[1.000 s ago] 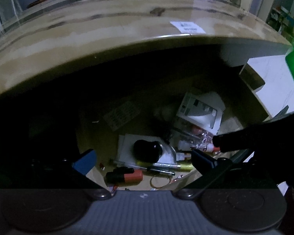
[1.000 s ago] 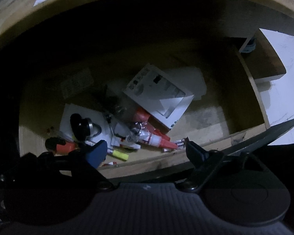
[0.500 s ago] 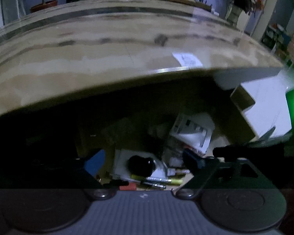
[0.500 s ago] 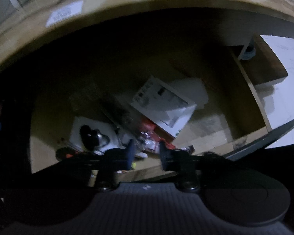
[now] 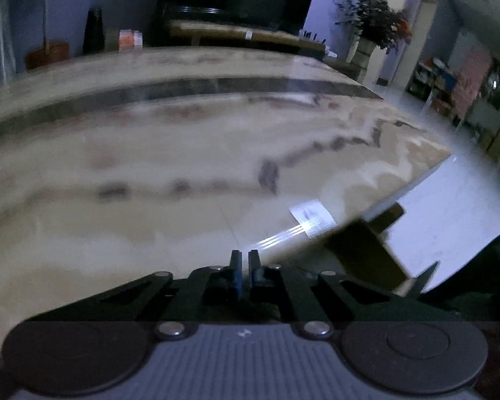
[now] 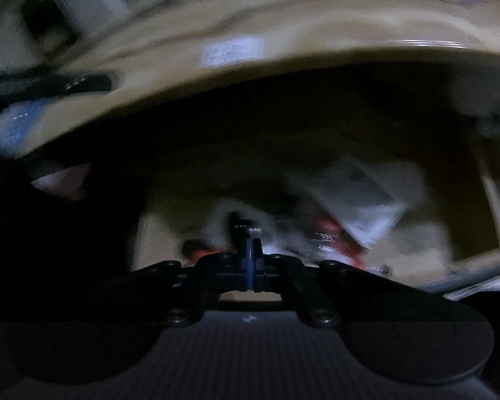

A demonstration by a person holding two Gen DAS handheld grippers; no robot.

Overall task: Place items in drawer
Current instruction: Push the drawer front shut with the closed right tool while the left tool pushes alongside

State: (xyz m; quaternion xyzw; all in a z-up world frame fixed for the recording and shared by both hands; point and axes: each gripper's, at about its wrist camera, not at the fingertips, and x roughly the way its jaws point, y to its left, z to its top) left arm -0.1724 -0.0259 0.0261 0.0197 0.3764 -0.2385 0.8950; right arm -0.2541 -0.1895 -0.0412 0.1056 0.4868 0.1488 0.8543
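Sitting pulled open below the bench [image 6: 283,43] edge: drawer [image 6: 486,196], with papers [image 6: 360,200] and red-capped items [image 6: 330,230] blurred inside. Hovering above the drawer, pressed together on nothing: right tongs [image 6: 250,253]. Hanging over the bench, nearly together, empty: left tongs [image 5: 244,263].

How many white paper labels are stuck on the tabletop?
1. The label sits near the table's front edge, above the open drawer; both wrist views show the same one. Blur may hide others.

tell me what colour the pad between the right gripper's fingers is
Blue pad, clearest in the right wrist view.
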